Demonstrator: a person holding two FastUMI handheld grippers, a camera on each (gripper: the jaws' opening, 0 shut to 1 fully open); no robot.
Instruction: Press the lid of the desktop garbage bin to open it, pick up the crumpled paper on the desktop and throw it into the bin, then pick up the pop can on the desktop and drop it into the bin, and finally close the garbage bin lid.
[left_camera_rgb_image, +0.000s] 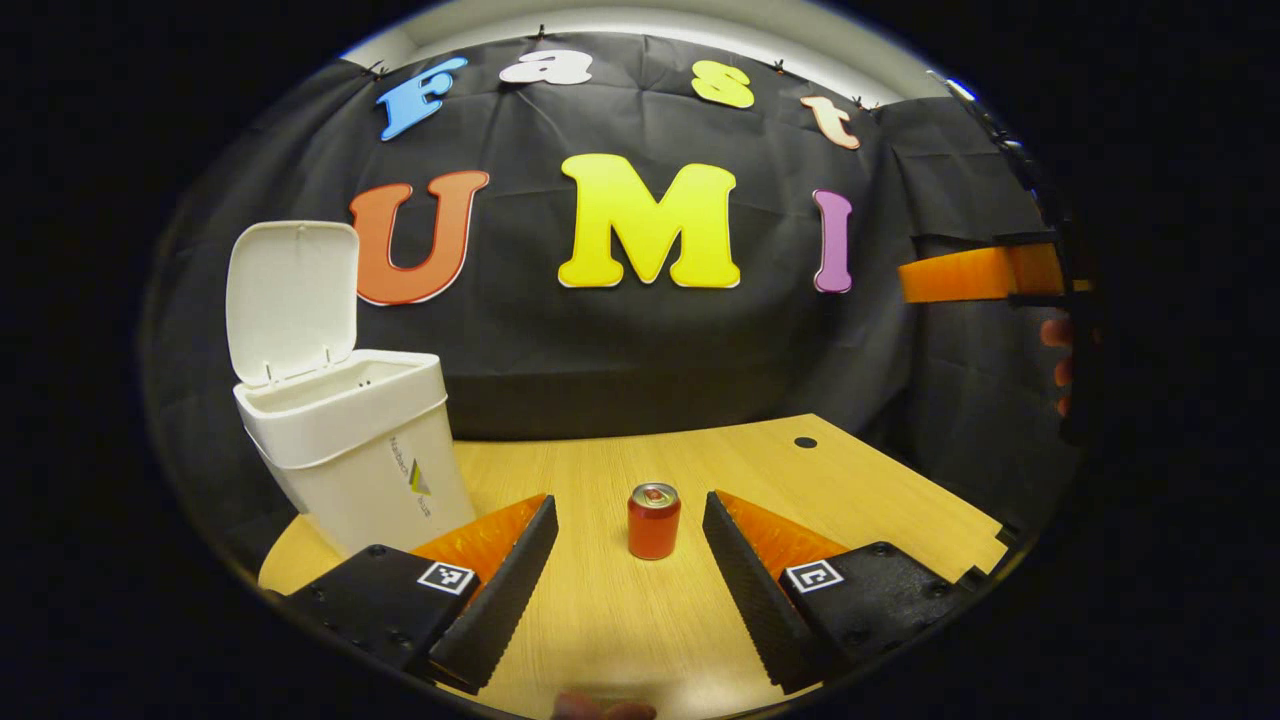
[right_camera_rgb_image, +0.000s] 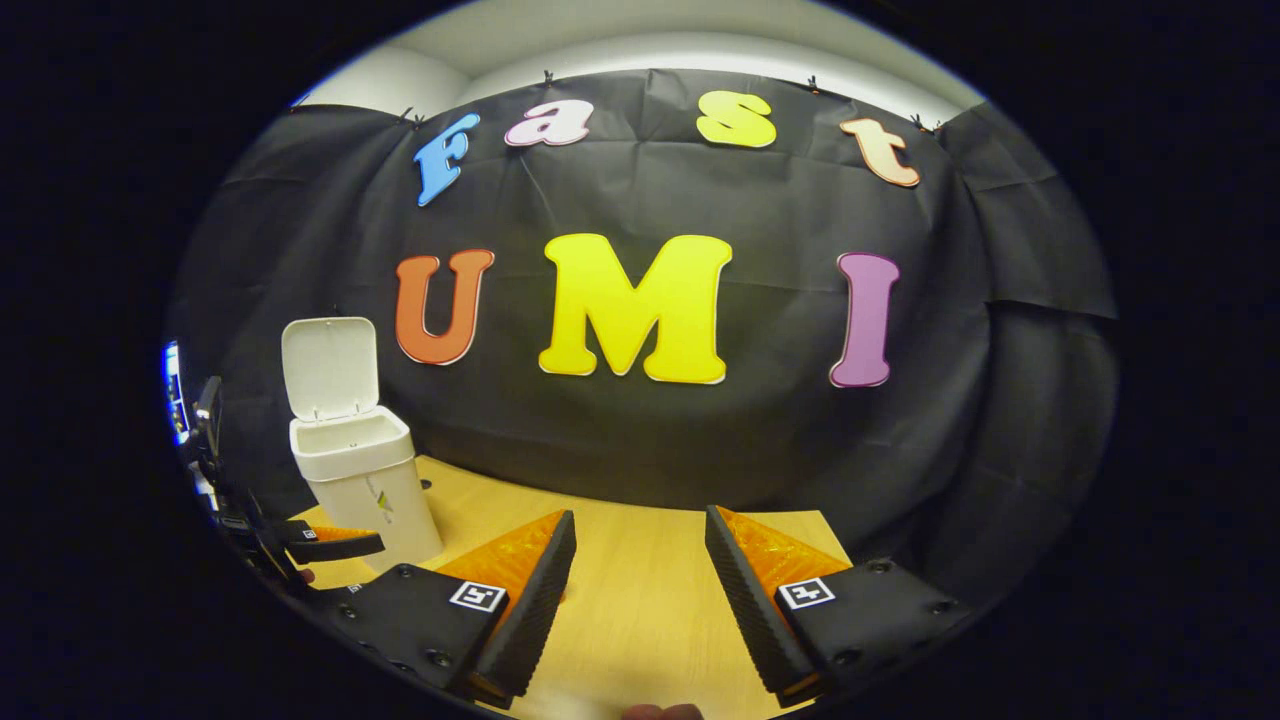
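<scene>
While the bin (left_camera_rgb_image: 350, 440) stands lid-up at frame left, my left gripper (left_camera_rgb_image: 630, 560) is spread wide, the pop can (left_camera_rgb_image: 654, 520) upright between its fingers, untouched. My right gripper (right_camera_rgb_image: 640, 590) also gapes wide, holding nothing.

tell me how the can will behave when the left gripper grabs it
The can stands upright on the table, ahead of the open left gripper. It is narrow and tall, so an off-centre nudge would probably tip it, and then it could roll. Its smooth, glossy wall may slip under a light grip. It probably dents if squeezed hard.
</scene>
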